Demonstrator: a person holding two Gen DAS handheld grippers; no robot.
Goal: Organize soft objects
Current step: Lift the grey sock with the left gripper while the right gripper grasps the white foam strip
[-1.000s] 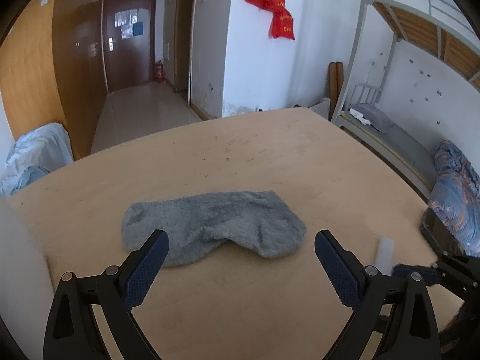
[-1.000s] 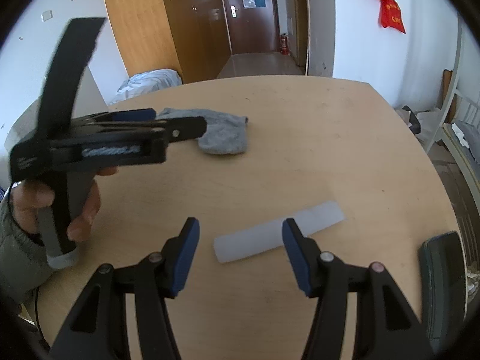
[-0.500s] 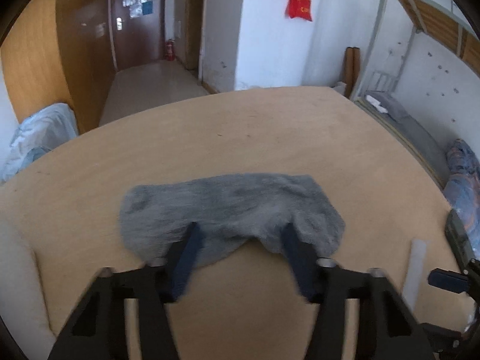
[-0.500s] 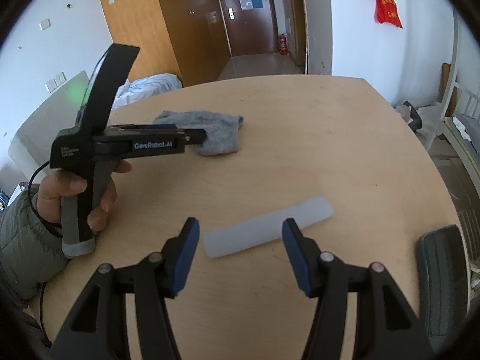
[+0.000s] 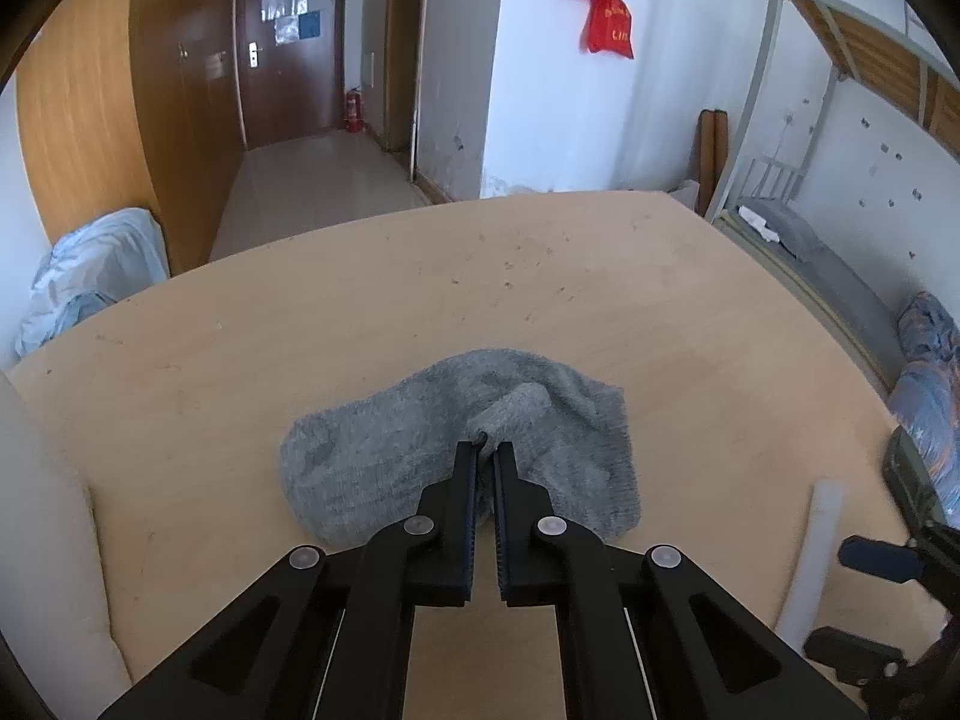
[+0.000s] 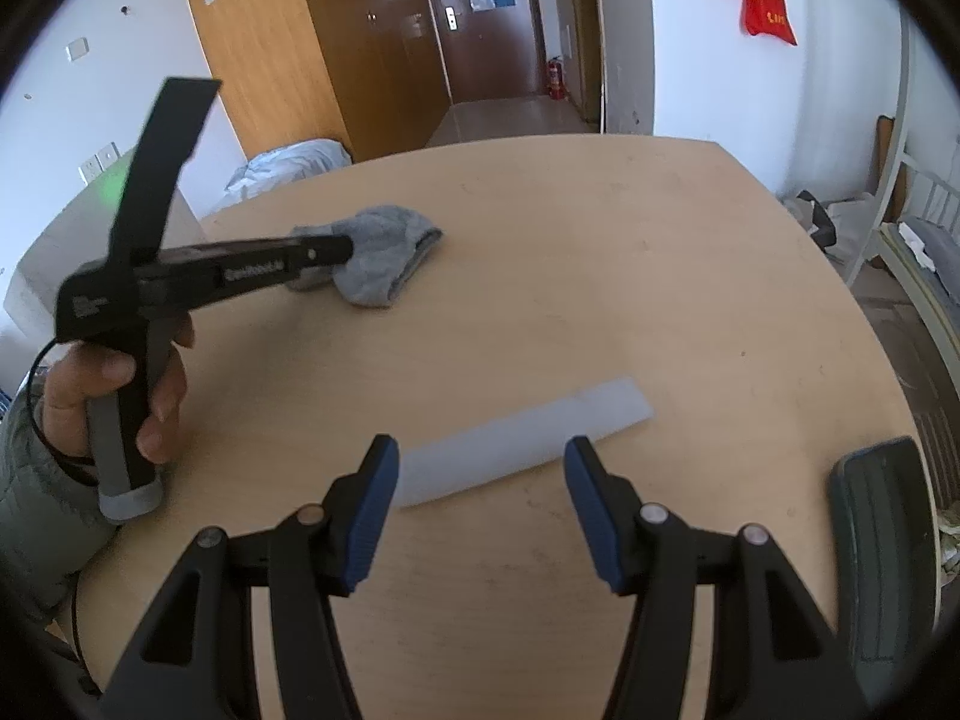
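A grey sock (image 5: 420, 456) lies on the wooden table (image 5: 420, 300). My left gripper (image 5: 485, 450) is shut on the sock's near edge, pinching a fold of it. In the right wrist view the left gripper (image 6: 345, 247) reaches onto the sock (image 6: 390, 258) at the table's left. My right gripper (image 6: 480, 468) is open and empty, hovering just above a flat white strip (image 6: 528, 438) that lies between its fingers on the table. The strip also shows in the left wrist view (image 5: 816, 546).
A dark chair back (image 6: 882, 552) stands at the table's right edge. A white cushion (image 5: 42, 540) lies along the left edge. A bunk bed (image 5: 840, 228) stands to the right, a bundle of bedding (image 5: 90, 282) on the floor at the left.
My left gripper moved forward onto the sock and shut on its near edge, bunching it up. My right gripper stayed open over the white strip.
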